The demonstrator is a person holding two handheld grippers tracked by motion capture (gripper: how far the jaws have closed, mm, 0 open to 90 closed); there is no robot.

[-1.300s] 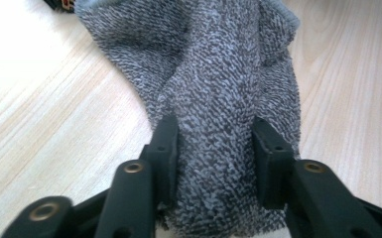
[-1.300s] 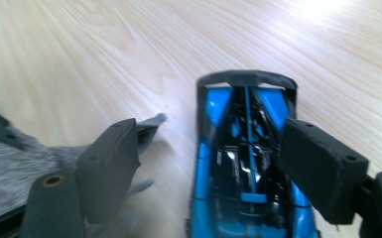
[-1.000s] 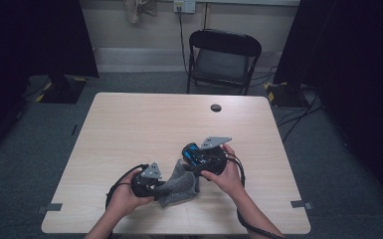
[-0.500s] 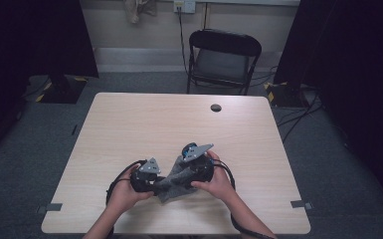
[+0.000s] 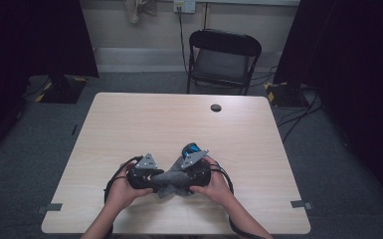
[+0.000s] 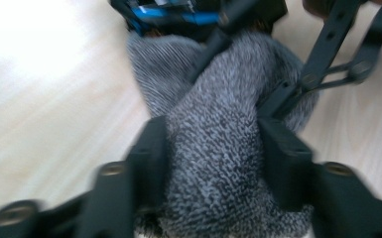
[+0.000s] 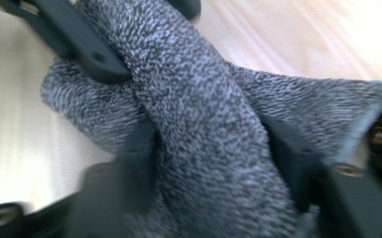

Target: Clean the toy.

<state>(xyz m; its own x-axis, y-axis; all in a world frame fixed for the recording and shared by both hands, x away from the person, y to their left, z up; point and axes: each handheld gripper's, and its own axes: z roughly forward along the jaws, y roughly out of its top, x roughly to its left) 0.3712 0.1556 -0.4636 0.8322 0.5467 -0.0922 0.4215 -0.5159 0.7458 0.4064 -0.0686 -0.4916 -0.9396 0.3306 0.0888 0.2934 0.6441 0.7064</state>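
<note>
**Gripping a grey knitted cloth from both sides**

Lying near the front edge of the bench (image 5: pixel 129 119), between the person's two hands, is a bunched piece of grey knitted cloth (image 5: pixel 171 180). The left claw (image 5: pixel 151 181) comes at it from the left and the right claw (image 5: pixel 189 183) from the right, so the two meet over the fabric.

In the left gripper view the cloth (image 6: pixel 213 148) fills the gap between the two black jaws, and both pads lie against it. The left claw (image 6: pixel 211 158) has just been opening, yet the fabric looks pinched between its jaws; the picture is blurred, so how firmly is hard to say. The other claw reaches in at the top of that view, its jaws on the far part of the same cloth.

In the right gripper view the cloth (image 7: pixel 203 124) runs as a thick twisted fold between the jaws. The right claw (image 7: pixel 208 163) has just been closing and pinches that fold from both sides.

A small dark round thing (image 5: pixel 216 107) lies well apart, near the far edge of the bench. A folding chair (image 5: pixel 224 55) stands behind it.
</note>
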